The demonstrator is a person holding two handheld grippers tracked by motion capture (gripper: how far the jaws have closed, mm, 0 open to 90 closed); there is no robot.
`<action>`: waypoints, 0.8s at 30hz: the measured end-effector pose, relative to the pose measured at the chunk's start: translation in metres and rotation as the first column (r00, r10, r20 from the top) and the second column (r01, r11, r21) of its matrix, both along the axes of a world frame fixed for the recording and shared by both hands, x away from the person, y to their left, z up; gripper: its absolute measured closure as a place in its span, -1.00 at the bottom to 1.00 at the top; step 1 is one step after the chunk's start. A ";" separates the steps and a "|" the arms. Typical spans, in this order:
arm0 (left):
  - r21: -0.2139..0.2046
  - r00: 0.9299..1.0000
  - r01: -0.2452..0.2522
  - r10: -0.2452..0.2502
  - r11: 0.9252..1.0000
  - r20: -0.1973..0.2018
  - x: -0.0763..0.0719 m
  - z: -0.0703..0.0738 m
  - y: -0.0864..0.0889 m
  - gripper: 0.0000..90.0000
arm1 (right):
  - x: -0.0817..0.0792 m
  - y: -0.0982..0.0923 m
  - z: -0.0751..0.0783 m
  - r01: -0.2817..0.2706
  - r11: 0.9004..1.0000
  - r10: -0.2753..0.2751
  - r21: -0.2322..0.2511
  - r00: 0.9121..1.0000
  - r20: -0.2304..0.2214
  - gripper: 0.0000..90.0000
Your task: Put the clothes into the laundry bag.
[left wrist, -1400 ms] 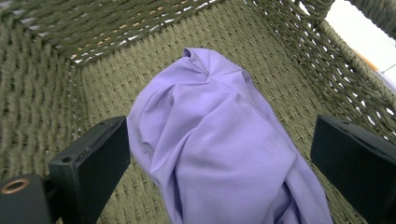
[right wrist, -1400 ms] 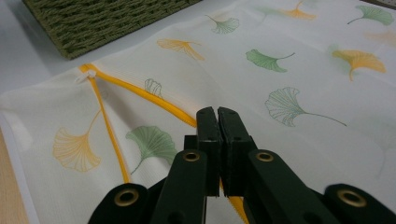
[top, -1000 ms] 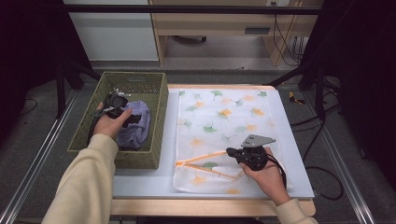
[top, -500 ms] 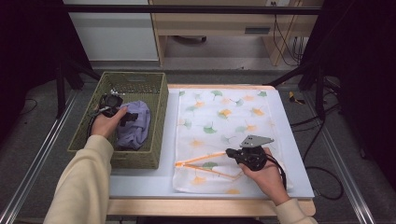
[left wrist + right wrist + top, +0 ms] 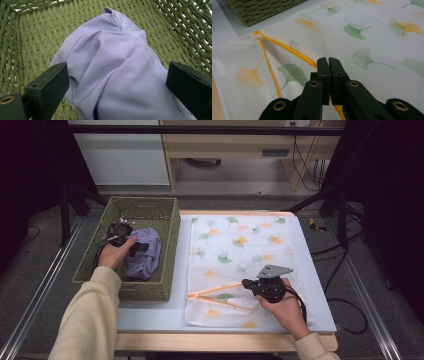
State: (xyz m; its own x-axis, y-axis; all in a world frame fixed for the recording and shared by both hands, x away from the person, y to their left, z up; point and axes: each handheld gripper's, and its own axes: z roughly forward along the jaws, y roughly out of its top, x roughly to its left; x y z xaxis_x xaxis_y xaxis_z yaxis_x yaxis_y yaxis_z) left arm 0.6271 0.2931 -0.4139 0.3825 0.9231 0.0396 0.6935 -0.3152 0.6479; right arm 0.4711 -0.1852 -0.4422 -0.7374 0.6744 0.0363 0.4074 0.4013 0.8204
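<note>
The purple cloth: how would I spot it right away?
Look for the green woven basket at the left end of the table. The purple cloth lies crumpled inside it, with the left hand-held gripper open over it. It is plain lilac, unlike the flat white leaf-printed bag beside the basket.

Dim workroom behind a lit table

A grey floor (image 5: 45, 270) is seen around the white-topped table (image 5: 150, 312); a wooden desk (image 5: 225, 142) and a white cabinet (image 5: 117, 155) are set beyond, with cables (image 5: 345, 305) trailing at the right.

Lilac cloth (image 5: 117, 72), olive basket (image 5: 150, 210); ginkgo-print bag (image 5: 235, 250) (orange zip)
</note>
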 end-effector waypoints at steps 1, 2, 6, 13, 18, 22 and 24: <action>0.000 1.000 0.000 0.000 1.000 0.000 0.000 0.000 0.000 -0.90 | 0.000 0.000 0.000 0.000 1.000 0.000 0.000 1.000 0.000 0.96; -0.008 1.000 0.002 -0.002 1.000 0.001 0.000 0.000 0.000 -0.90 | 0.000 0.000 0.000 0.000 1.000 0.000 0.000 1.000 0.000 0.96; -0.005 1.000 0.013 -0.013 1.000 -0.012 0.001 -0.003 -0.001 -0.90 | 0.000 0.000 0.000 0.001 1.000 -0.001 0.000 1.000 -0.001 0.96; 0.006 1.000 -0.004 0.004 1.000 0.005 0.004 -0.005 0.001 -0.90 | 0.000 0.000 -0.001 -0.004 1.000 0.004 -0.003 1.000 0.000 0.96; -0.001 1.000 0.001 -0.001 1.000 -0.028 0.006 -0.010 0.001 -0.90 | 0.001 0.000 -0.001 -0.003 1.000 0.003 -0.002 1.000 -0.002 0.96; 0.005 0.999 0.017 -0.017 1.000 -0.042 0.006 -0.012 -0.002 -0.91 | 0.001 0.000 -0.001 -0.004 1.000 0.004 0.000 1.000 -0.002 0.96; 0.006 0.998 0.030 -0.030 1.000 -0.059 0.005 -0.015 -0.004 -0.91 | 0.001 0.000 -0.001 -0.005 1.000 0.005 0.010 1.000 -0.002 0.95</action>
State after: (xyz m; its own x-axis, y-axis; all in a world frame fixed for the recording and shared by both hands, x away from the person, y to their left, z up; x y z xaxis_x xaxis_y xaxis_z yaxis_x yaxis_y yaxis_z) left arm 0.6325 0.2892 -0.4288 0.4122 0.9108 0.0221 0.7206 -0.3408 0.6038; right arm 0.4718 -0.1857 -0.4431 -0.7407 0.6704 0.0441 0.4069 0.3953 0.8235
